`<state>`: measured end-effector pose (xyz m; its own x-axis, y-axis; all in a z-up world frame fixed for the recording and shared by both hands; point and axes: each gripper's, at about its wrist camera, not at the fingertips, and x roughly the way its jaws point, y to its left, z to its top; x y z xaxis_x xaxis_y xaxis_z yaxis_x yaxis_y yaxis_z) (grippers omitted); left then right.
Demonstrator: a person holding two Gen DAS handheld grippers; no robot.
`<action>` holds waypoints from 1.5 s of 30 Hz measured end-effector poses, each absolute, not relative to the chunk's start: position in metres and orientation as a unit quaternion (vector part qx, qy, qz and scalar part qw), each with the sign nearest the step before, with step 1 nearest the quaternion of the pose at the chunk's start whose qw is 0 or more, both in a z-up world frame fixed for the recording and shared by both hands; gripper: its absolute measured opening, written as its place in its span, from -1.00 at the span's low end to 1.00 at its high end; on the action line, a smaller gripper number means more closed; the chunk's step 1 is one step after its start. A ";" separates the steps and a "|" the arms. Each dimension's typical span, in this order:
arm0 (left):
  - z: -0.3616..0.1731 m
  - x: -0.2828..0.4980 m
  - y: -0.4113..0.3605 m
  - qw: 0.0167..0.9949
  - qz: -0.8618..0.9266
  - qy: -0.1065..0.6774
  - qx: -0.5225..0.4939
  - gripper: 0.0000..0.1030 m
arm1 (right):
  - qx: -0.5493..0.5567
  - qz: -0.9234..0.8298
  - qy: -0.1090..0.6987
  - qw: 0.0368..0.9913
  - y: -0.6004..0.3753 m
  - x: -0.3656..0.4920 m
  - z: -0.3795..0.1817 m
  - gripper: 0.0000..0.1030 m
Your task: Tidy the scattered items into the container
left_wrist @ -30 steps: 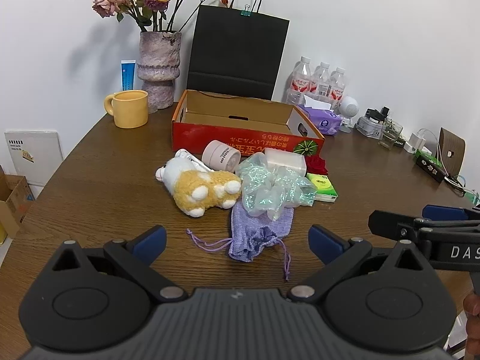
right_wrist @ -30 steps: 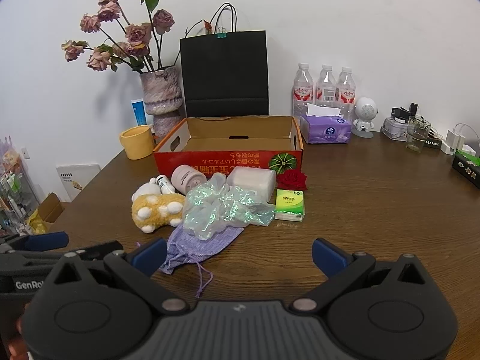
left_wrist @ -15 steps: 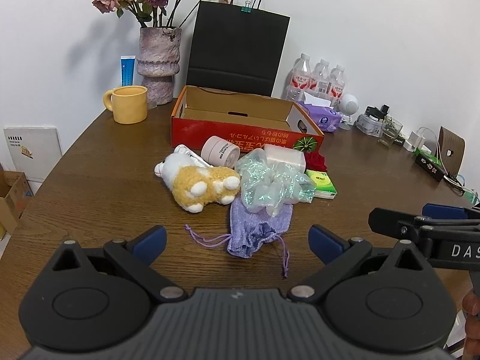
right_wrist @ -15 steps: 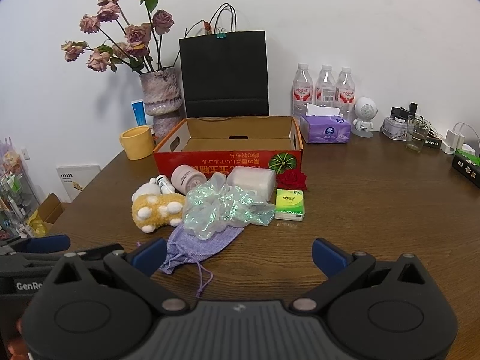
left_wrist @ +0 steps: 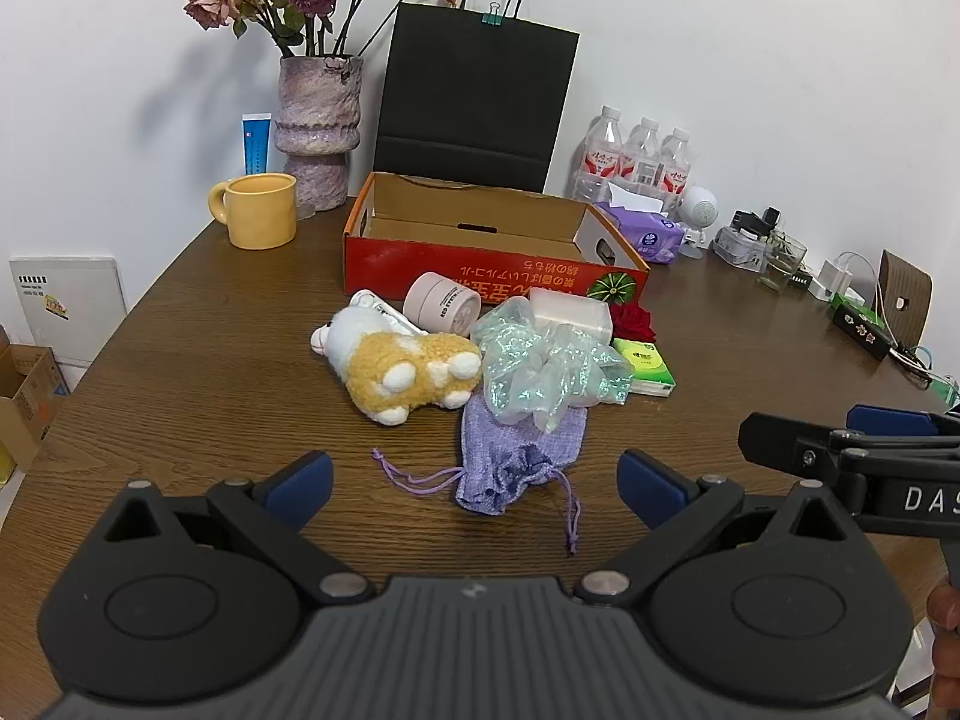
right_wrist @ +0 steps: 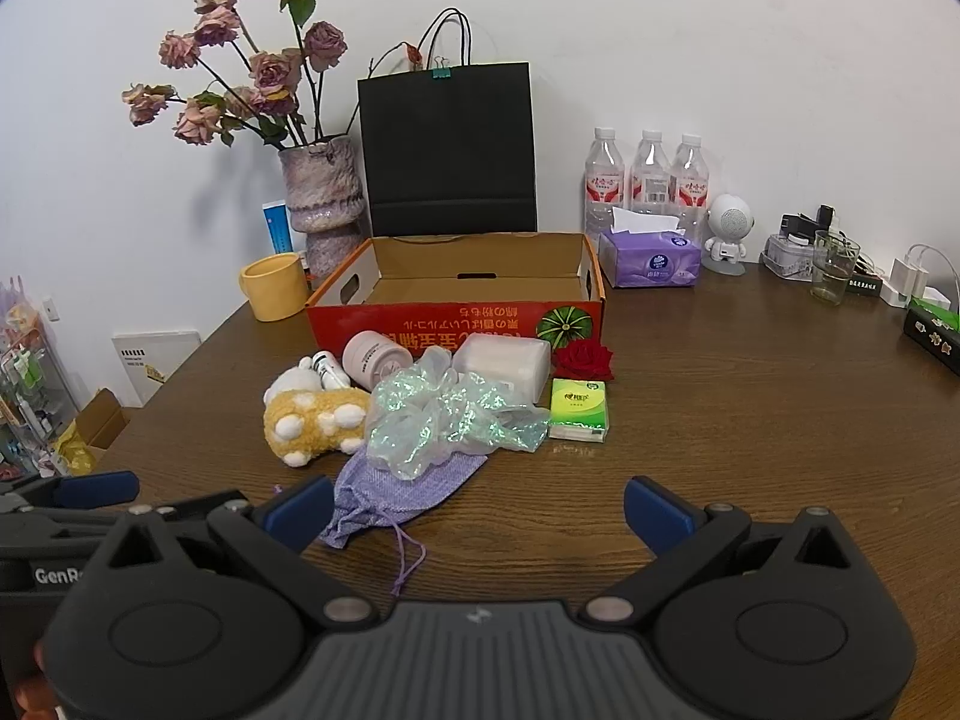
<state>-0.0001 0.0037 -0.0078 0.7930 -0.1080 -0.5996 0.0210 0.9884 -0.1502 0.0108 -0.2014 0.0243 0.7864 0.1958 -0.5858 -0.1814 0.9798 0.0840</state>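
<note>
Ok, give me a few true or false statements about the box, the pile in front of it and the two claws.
1. The red cardboard box is empty. True.
2. The left claw grips the purple drawstring pouch. False: it is open, holding nothing.
3. The plush toy lies inside the box. False: it lies on the table.
4. The right claw is open. True.
5. The green tissue pack lies beside the red rose. True.

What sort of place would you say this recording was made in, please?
Probably a lived-in home or small office room, not a lab: a wooden table against a white wall, a vase of dried roses, water bottles, a tissue pack and chargers.
</note>
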 end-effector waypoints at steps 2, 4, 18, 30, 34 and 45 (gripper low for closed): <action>-0.008 0.000 0.004 0.945 -0.034 0.319 -0.068 1.00 | 0.012 0.100 0.311 0.945 -0.202 0.011 0.024 1.00; -0.008 -0.001 0.004 0.945 -0.034 0.318 -0.068 1.00 | 0.012 0.100 0.309 0.946 -0.202 0.011 0.024 1.00; -0.010 0.000 0.004 0.945 -0.033 0.318 -0.069 1.00 | 0.011 0.100 0.306 0.947 -0.202 0.010 0.023 1.00; -0.012 0.001 0.004 0.945 -0.030 0.319 -0.068 1.00 | 0.013 0.101 0.307 0.946 -0.202 0.012 0.021 1.00; -0.013 0.003 0.004 0.944 -0.030 0.321 -0.069 1.00 | 0.013 0.101 0.308 0.946 -0.202 0.013 0.019 1.00; -0.021 0.011 0.004 0.945 -0.032 0.318 -0.071 1.00 | 0.016 0.112 0.293 0.949 -0.204 0.018 0.010 1.00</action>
